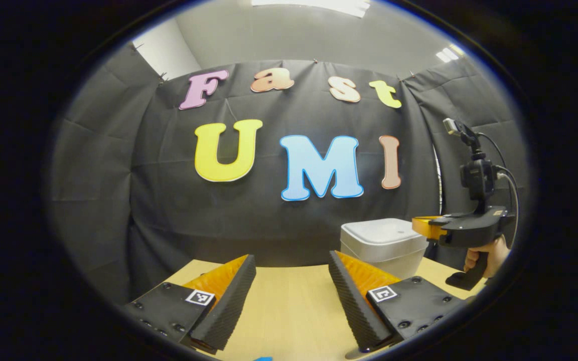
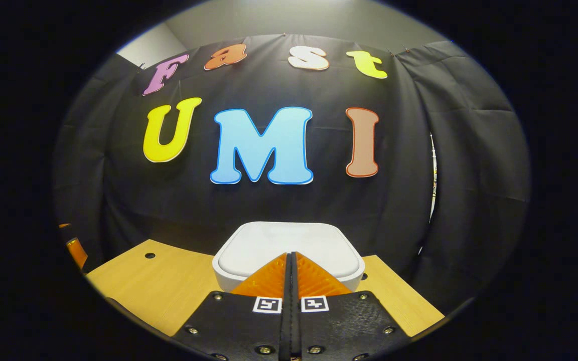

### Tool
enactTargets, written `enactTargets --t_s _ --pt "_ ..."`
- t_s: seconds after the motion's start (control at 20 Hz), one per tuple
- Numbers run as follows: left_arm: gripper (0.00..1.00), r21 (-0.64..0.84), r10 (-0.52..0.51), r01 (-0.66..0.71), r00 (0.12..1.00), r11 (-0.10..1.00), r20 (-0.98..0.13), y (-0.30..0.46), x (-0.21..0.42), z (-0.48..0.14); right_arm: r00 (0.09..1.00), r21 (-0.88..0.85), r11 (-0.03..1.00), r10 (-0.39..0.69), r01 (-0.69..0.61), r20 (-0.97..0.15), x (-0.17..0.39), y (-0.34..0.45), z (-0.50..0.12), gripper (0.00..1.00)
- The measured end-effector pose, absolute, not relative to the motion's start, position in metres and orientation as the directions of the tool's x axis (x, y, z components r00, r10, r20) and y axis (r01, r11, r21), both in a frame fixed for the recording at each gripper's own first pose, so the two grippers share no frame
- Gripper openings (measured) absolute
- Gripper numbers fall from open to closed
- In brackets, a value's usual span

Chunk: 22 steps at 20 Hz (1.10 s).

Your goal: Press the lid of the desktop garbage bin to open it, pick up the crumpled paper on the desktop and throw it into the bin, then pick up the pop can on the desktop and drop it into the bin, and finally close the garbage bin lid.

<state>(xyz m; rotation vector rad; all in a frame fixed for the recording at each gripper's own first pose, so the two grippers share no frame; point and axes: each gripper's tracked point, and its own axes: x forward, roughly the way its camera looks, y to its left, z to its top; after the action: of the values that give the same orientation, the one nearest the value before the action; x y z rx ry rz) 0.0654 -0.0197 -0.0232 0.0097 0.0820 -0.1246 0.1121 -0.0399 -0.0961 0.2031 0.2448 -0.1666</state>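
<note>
The black cloth booth wall point(image 2: 469, 165) takes up the upper and middle part of both views, hanging in folds behind the bench.

The light wooden bench point(image 2: 168, 286) runs across the lower part of both views; in the right gripper view a small dark hole shows in its surface at lower left.

The white, rounded-square plastic desktop garbage bin point(image 2: 289, 248) stands at the far edge of the bench, close against the cloth wall. It sits at lower centre of the right gripper view and at lower right of the left gripper view point(image 1: 384, 243). Its lid is down; the contents cannot be seen.

The left tool point(image 1: 291, 286) sits at the bottom of the left gripper view, fingers spread wide with bare bench between them.

The right tool point(image 2: 290, 260) sits at bottom centre of the right gripper view, fingers pressed together with nothing between them, tips over the near edge of the bin lid; contact cannot be told. In the left gripper view it appears at right point(image 1: 422, 226), held by a hand point(image 1: 489, 255), its tip at the bin's right edge.

Small square black-and-white marker tags sit on both tools; no text is legible.
</note>
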Motion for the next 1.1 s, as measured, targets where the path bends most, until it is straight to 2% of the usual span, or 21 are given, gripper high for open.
enactTargets --t_s 0.15,0.2,0.3,0.6,0.7,0.75,0.95,1.1 --pt "0.95 0.003 -0.109 0.109 0.990 0.994 -0.087 -0.015 0.065 -0.025 0.949 0.190 0.964 -0.125 0.185 -0.290 0.120 -0.039 -0.107 0.00" --pt "0.92 0.002 -0.105 0.106 0.990 0.994 -0.090 -0.014 0.065 -0.028 0.947 0.189 0.964 -0.124 0.185 -0.296 0.121 -0.039 -0.112 0.00" --pt "0.95 0.001 -0.098 0.099 0.991 0.995 -0.094 -0.012 0.065 -0.027 0.948 0.186 0.966 -0.120 0.180 -0.296 0.122 -0.038 -0.113 0.00" --pt "0.95 -0.015 -0.104 0.103 0.987 0.995 -0.121 -0.018 0.072 -0.037 0.939 0.160 0.978 -0.072 0.132 -0.337 0.126 -0.037 -0.121 0.00" --pt "0.92 -0.016 -0.111 0.110 0.987 0.994 -0.115 -0.023 0.070 -0.037 0.940 0.174 0.976 -0.064 0.129 -0.336 0.126 -0.037 -0.120 0.00" --pt "0.95 -0.015 -0.111 0.110 0.987 0.994 -0.112 -0.026 0.070 -0.036 0.941 0.181 0.975 -0.066 0.133 -0.333 0.126 -0.037 -0.121 0.00" --pt "0.95 -0.024 -0.085 0.083 0.990 0.996 -0.115 -0.028 0.064 -0.037 0.950 0.120 0.983 -0.095 0.136 -0.297 0.128 -0.038 -0.119 0.00" --pt "0.97 -0.006 -0.034 0.034 0.994 0.999 -0.107 -0.019 0.054 -0.030 0.962 0.129 0.985 -0.075 0.112 -0.264 0.129 -0.040 -0.109 0.00"
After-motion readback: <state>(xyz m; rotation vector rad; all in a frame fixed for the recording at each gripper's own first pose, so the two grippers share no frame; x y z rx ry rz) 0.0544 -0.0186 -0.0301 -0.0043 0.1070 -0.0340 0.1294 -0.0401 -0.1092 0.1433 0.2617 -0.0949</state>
